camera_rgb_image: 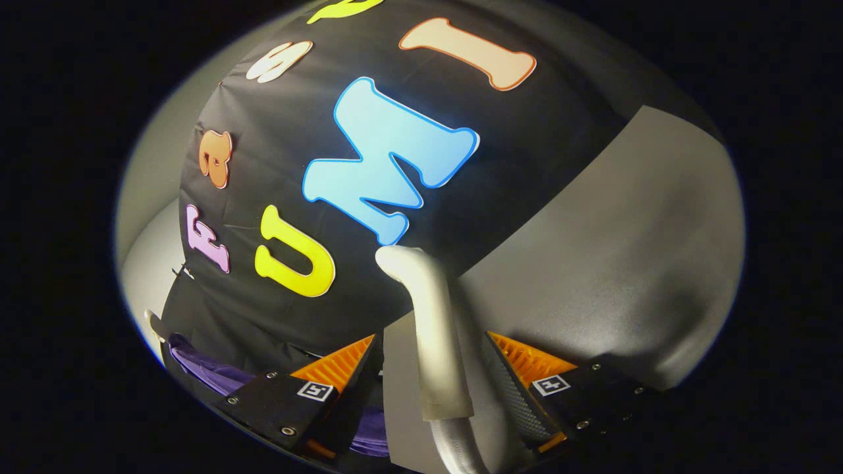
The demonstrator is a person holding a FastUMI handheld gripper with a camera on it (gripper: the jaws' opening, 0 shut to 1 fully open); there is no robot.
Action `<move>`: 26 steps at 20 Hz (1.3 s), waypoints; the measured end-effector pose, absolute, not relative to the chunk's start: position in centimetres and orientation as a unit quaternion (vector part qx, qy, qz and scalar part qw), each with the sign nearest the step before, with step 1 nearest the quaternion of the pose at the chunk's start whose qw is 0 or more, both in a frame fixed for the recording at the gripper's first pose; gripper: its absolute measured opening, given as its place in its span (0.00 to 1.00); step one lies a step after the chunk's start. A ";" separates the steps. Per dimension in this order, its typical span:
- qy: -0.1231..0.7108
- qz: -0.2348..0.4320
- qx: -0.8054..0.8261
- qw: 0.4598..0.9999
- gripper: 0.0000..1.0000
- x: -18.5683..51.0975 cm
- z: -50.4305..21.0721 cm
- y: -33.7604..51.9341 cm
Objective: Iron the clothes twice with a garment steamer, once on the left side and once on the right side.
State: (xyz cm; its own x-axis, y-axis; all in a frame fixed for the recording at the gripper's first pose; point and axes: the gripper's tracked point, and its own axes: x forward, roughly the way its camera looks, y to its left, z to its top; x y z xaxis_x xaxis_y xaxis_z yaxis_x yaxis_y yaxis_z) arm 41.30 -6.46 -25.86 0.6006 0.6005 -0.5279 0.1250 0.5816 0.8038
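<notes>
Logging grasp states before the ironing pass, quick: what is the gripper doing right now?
Gripper: jaws spread around the garment steamer's pale handle; whether both press on it cannot be told.

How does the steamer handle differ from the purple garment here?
The steamer handle is pale, rigid and curved, rising between the fingers of the gripper; the purple garment is soft and folded, lying low beside and beyond one finger. The handle sits in the gripper; the garment is untouched.
</notes>
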 end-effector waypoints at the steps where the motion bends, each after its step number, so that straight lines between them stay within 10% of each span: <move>1: 0.432 0.161 0.438 0.772 0.93 41.0 -26.1 -5.6; 6: 0.448 0.169 0.454 0.751 0.82 40.8 -26.6 -4.5; 9: 0.461 0.169 0.458 0.741 0.47 40.6 -27.5 -4.5; 13: 0.459 0.177 0.483 0.724 0.36 40.2 -26.5 -4.4; 26: 0.372 0.188 0.444 0.793 0.32 34.6 -17.8 -5.0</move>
